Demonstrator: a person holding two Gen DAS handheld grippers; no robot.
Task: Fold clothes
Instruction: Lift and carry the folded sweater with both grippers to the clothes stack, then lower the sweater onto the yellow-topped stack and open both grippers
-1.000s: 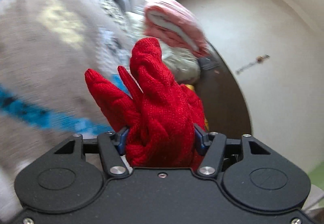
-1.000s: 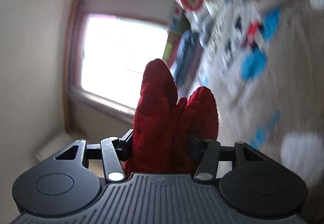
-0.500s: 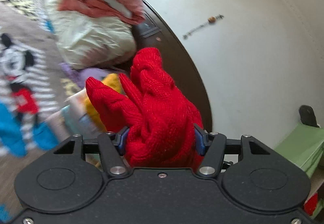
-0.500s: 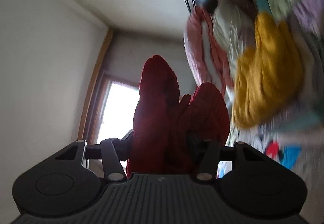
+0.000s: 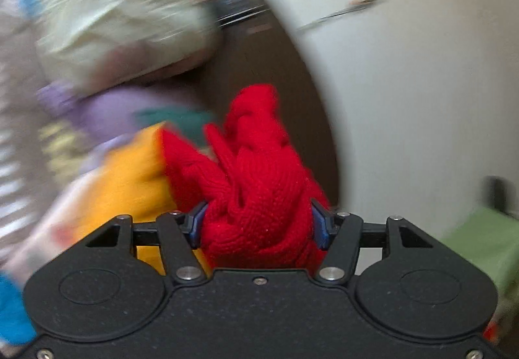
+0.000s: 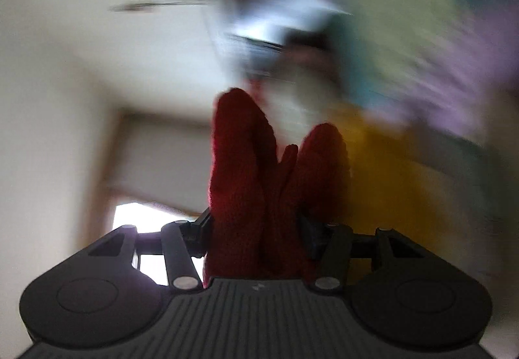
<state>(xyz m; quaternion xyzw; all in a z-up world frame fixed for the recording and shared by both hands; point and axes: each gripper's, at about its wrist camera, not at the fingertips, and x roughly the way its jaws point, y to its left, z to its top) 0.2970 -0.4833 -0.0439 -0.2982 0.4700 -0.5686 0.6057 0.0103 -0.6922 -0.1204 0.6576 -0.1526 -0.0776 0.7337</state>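
A bunch of red knit garment fills the jaws of my left gripper, which is shut on it. My right gripper is shut on another bunch of the same red knit garment, dark against the light. Both views are blurred by motion. A mustard yellow garment lies just left of the red knit in the left wrist view; in the right wrist view the yellow garment sits to its right. How the rest of the red garment hangs is hidden below the gripper bodies.
A blurred pile of folded cream and pink laundry sits upper left, with a lilac piece below it. A dark wooden panel runs behind. White wall and ceiling fill the right. A bright window shows low left.
Both grippers kept hold of the red knit while swinging; the yellow garment and laundry pile have come nearer in both views, and the window has slid lower in the right wrist view.
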